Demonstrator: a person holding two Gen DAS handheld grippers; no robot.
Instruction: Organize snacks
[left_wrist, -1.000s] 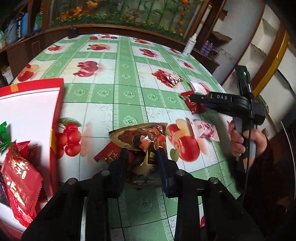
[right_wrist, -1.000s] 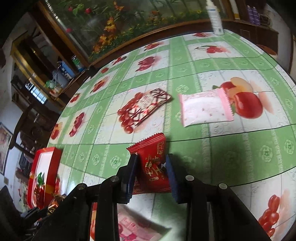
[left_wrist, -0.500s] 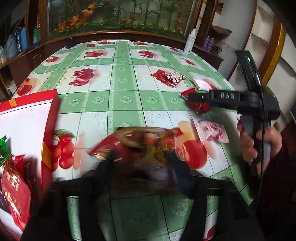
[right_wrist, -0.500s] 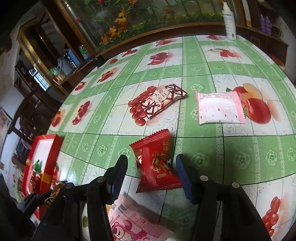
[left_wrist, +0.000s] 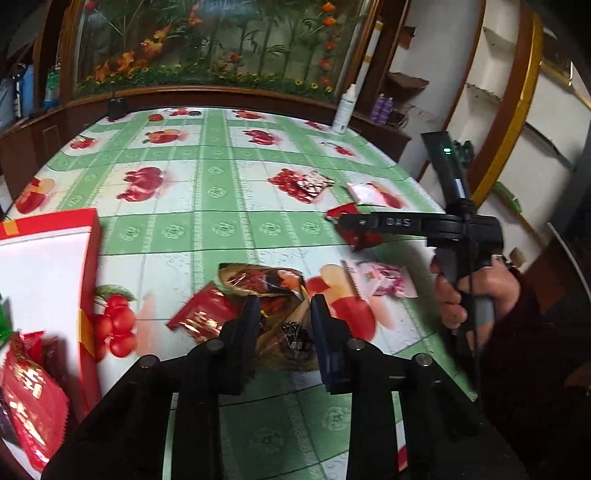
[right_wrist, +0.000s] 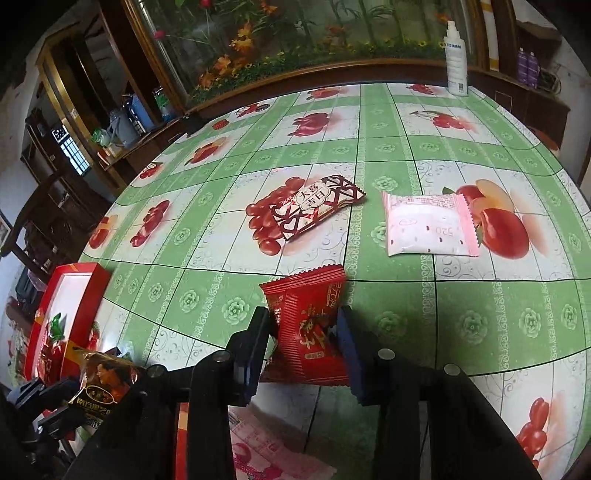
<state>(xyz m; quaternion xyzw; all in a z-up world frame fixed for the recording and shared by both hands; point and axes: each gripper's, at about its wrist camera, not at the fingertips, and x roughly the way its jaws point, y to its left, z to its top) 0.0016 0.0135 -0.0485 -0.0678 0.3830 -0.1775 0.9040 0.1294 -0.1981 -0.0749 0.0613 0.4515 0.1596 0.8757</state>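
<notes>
My left gripper (left_wrist: 283, 317) is shut on a brown snack packet with a person's picture (left_wrist: 273, 291), held just above the table; the packet also shows in the right wrist view (right_wrist: 107, 384). My right gripper (right_wrist: 304, 325) is closed on a red snack packet (right_wrist: 310, 328); it also shows in the left wrist view (left_wrist: 354, 229). The red box (left_wrist: 48, 280) with red packets (left_wrist: 29, 398) inside stands at the left. It also shows in the right wrist view (right_wrist: 66, 317).
On the green fruit-print tablecloth (right_wrist: 369, 147) lie a dark red-and-white packet (right_wrist: 317, 205), a pale pink packet (right_wrist: 428, 225), a pink printed packet (left_wrist: 380, 278) and a small red packet (left_wrist: 201, 314). A white bottle (right_wrist: 456, 59) stands at the far edge.
My right gripper opened half a second ago and has now closed on the red packet. My left gripper moved with the brown packet; the view has shifted back.
</notes>
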